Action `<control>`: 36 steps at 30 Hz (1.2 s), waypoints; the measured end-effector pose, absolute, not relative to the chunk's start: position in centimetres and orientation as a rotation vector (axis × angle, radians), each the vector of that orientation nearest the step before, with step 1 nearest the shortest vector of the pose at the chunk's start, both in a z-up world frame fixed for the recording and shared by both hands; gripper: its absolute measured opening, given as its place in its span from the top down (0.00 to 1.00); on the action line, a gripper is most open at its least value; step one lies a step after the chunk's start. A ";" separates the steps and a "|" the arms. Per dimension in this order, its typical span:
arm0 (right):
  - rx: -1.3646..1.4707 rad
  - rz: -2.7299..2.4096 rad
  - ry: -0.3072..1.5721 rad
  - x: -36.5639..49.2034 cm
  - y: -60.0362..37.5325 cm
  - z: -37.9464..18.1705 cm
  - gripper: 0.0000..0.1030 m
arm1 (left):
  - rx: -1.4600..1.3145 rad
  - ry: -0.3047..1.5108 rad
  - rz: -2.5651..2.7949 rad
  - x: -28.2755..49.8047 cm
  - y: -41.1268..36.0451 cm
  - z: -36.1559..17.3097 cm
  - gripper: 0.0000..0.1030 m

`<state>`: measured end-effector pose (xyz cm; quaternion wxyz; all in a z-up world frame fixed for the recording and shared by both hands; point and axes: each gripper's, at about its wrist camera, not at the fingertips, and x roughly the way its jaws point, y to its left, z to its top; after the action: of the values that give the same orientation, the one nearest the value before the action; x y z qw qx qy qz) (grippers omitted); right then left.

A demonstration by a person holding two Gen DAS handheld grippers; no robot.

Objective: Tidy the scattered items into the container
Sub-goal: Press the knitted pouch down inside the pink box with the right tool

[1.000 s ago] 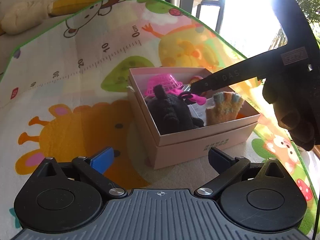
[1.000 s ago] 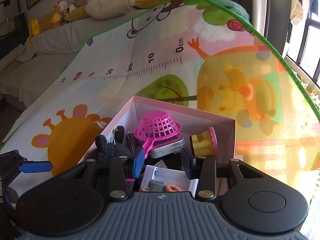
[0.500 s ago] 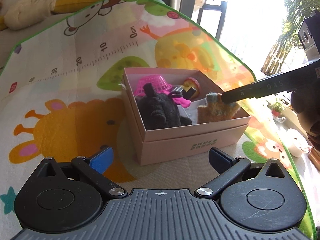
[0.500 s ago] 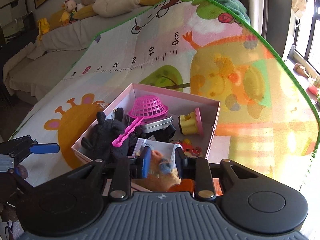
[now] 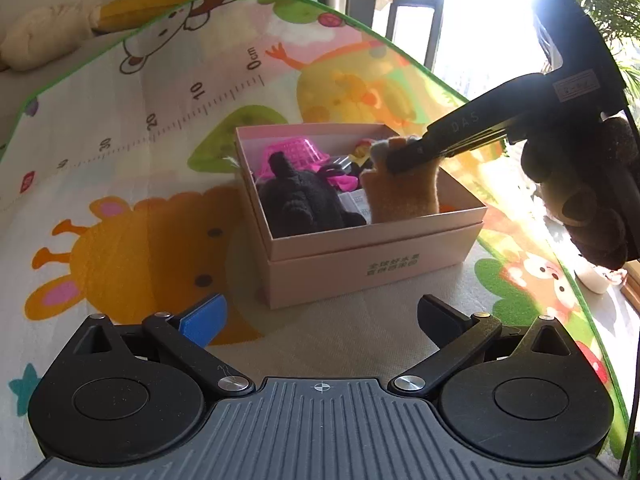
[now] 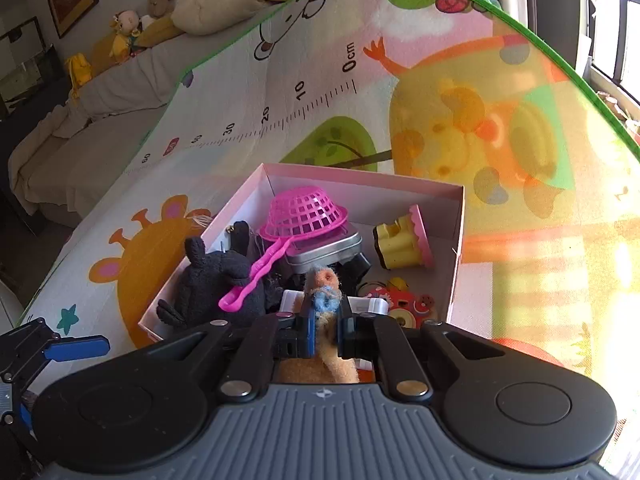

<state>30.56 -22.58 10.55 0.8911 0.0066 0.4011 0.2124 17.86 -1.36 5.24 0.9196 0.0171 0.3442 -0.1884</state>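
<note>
Crowded box (image 5: 376, 236), clear mat (image 5: 120, 184) around

Right fingers (image 6: 324, 330) newly clamped on glove (image 5: 404, 196)

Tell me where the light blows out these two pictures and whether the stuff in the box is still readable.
Left wrist view: the window at upper right is blown out white and the right gripper is backlit, yet the pink box reads clearly. Right wrist view: sun washes out the play mat at right; the pink strainer stays sharp.
</note>
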 end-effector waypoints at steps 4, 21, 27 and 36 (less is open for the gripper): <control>0.025 0.478 0.797 31.0 -22.5 12.0 0.91 | 0.019 0.707 -0.401 17.9 -1.7 5.2 0.00; 0.128 0.483 0.774 31.5 -22.1 11.4 0.67 | 0.027 0.709 -0.423 18.0 -3.0 4.8 0.00; 0.050 0.509 0.817 32.3 -18.8 9.6 0.67 | 0.022 0.711 -0.400 17.6 -2.3 4.8 0.00; 0.028 0.410 0.805 31.1 -23.4 9.4 0.72 | 0.008 0.668 -0.371 18.3 -1.7 4.7 0.00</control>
<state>31.09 -23.40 9.38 0.8995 0.0136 0.3891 0.1981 18.27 -1.69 4.70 0.9280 0.0038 0.3257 -0.1810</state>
